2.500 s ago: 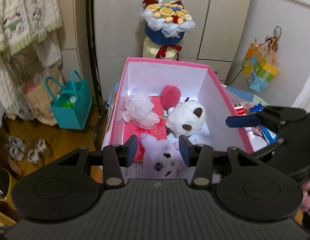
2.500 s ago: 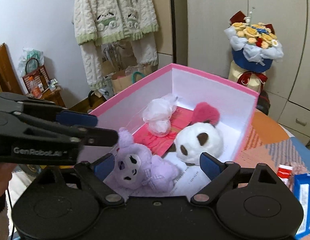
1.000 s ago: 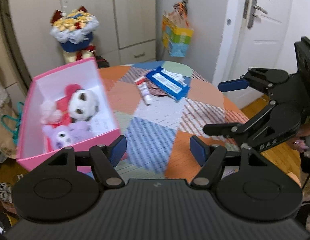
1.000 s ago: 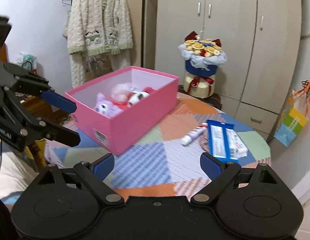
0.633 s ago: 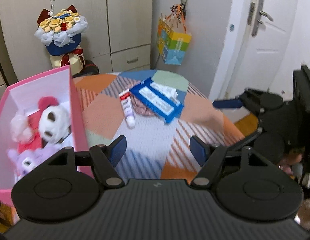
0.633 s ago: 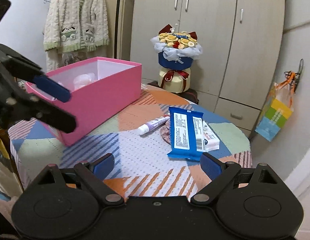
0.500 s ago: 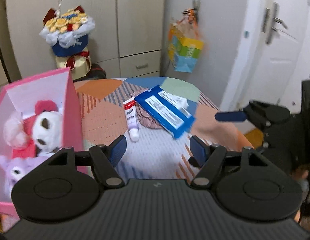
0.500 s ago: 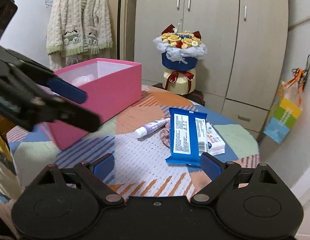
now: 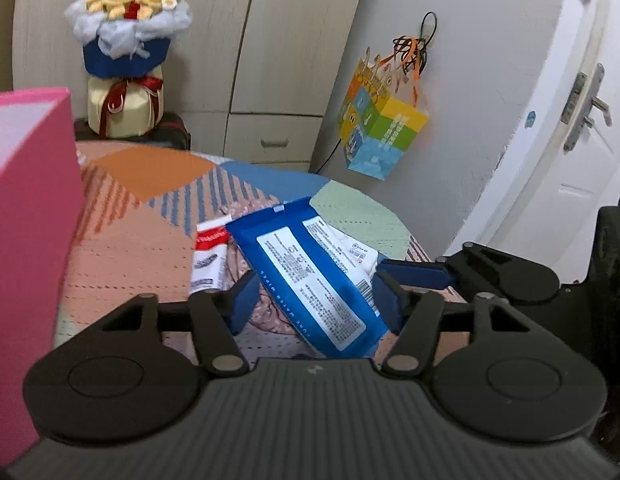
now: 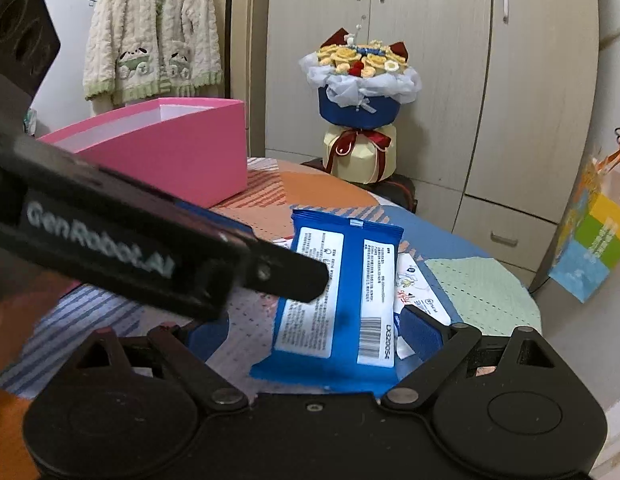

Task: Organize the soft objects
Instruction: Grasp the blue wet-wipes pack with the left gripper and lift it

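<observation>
Both the left hand-held gripper (image 9: 315, 304), just narrowing, and right hand-held gripper (image 10: 315, 334) apparently straddle the blue wipes pack (image 9: 310, 280) unclenched.

the left wrist view looks forward and down along the left gripper (image 9: 315, 300), close over the blue wipes pack (image 9: 310, 276). the right wrist view does the same behind the right gripper (image 10: 315, 332), just as near. both share that pack, the pink box (image 10: 178, 148) to the left and the flower bouquet (image 9: 126, 48) beyond.

Wipes pack (image 9: 310, 280) lies on the table (image 9: 142, 232) — box (image 9: 26, 208) to its left.
</observation>
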